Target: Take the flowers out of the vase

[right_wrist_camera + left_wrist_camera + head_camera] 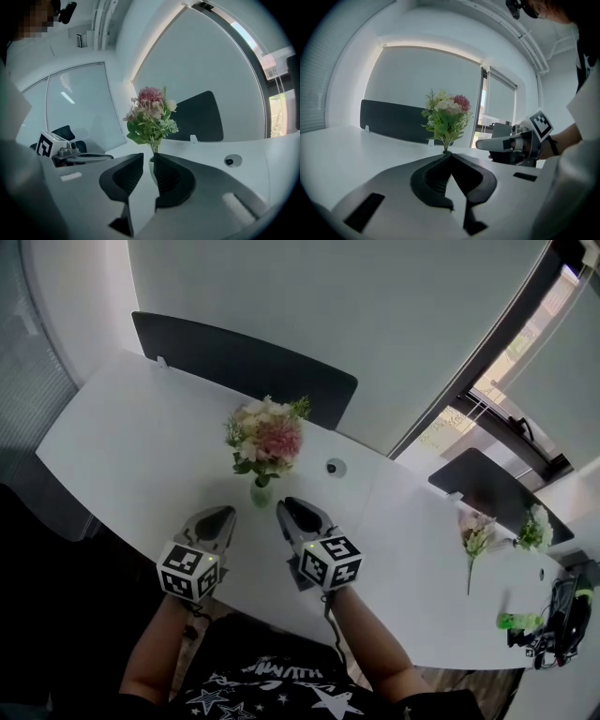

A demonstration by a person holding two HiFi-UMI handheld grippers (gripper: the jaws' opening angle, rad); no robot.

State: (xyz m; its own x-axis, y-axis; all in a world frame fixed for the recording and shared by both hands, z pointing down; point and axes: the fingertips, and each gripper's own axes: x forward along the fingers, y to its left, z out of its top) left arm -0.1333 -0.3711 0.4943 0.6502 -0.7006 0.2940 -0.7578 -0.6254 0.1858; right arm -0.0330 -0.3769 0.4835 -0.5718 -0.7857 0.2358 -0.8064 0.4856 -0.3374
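A bouquet (266, 439) of pink and cream flowers with green leaves stands upright in a small pale vase (261, 493) on the white table (122, 442). Both grippers sit just in front of the vase, one on each side, pointing at it. My left gripper (225, 514) has its jaws together with nothing between them; in its own view the bouquet (446, 117) rises just beyond the meeting tips (449, 154). On my right gripper (284, 507) the jaws stand a narrow gap apart (148, 158), nothing gripped; the vase (151, 165) shows beyond that gap, under the bouquet (151, 119).
A dark divider panel (244, 362) runs along the table's far edge, and a second one (497, 491) stands at the right. A round cable grommet (335, 467) lies right of the vase. Loose flower stems (475, 536) and a green object (518, 621) lie far right.
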